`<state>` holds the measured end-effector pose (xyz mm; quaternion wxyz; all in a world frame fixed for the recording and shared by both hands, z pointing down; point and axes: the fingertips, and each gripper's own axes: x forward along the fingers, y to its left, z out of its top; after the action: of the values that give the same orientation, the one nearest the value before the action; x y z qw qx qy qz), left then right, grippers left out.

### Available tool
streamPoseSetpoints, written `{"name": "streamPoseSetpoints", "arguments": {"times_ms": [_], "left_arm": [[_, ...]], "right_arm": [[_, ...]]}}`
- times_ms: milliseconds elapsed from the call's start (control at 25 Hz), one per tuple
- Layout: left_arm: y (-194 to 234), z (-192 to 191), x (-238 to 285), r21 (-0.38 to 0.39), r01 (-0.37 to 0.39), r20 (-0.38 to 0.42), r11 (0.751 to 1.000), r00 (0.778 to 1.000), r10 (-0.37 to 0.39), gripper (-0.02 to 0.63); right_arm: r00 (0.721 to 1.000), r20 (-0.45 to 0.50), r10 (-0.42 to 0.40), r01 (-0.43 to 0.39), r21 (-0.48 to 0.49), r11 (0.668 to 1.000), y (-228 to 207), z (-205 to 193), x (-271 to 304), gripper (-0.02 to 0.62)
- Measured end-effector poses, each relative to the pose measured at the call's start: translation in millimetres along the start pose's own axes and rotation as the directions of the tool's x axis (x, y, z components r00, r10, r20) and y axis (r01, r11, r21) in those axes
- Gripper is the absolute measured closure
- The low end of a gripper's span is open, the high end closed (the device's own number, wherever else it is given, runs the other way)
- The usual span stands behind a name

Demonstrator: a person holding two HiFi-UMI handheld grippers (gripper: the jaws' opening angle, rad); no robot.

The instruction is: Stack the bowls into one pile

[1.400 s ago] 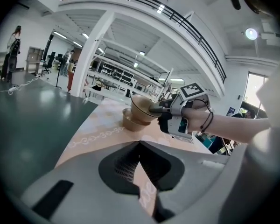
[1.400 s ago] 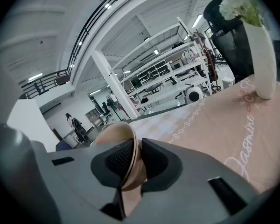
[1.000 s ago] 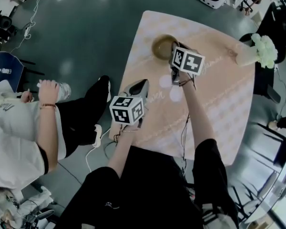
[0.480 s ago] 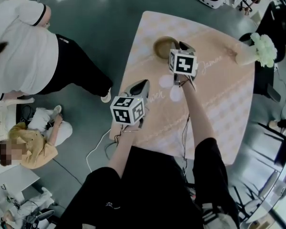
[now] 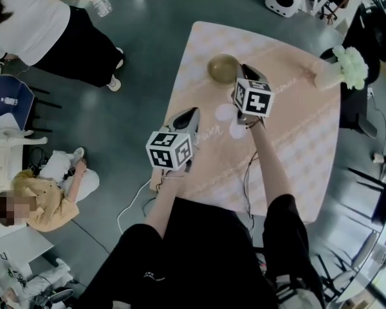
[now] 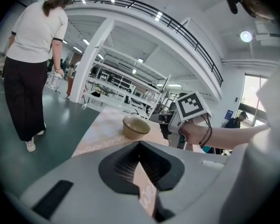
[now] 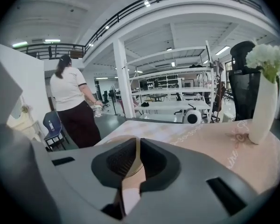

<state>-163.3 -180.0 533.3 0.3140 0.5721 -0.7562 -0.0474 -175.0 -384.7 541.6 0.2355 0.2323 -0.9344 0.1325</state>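
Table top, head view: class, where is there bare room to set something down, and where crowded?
Free: cloth between the right forearm and the vase, and the near right corner. Crowded: far left, where the right gripper, jaws just closing on nothing, sits beside the bowls; the left gripper covers the left edge.

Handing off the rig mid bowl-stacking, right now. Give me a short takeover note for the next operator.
Left gripper: shut, empty, over the table's left edge, apart from the bowl pile.
Right gripper: jaws have just been closing to a slim gap, nothing between them; just right of the bowl pile.
Done: bowls appear nested in one pile at the table's far side; no loose bowl in view.
Left: likely nothing to stack; back off without knocking the pile or flower vase.
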Motion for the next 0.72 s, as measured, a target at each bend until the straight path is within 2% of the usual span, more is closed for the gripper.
{"name": "streamPoseSetpoints", "arguments": {"times_ms": [360, 720], "left_arm": [[-12, 27, -33, 0.107, 0.02, 0.097, 0.994, 0.995, -0.031, 0.609], [-27, 47, -87, 0.175, 0.014, 0.206, 0.985, 0.977, -0.05, 0.609]], "right_arm": [[0.979, 0.132, 0.154, -0.168, 0.1, 0.981, 24, 6, -78, 0.601], [0.926, 0.267, 0.266, -0.308, 0.127, 0.943, 56, 22, -167, 0.601]]}}
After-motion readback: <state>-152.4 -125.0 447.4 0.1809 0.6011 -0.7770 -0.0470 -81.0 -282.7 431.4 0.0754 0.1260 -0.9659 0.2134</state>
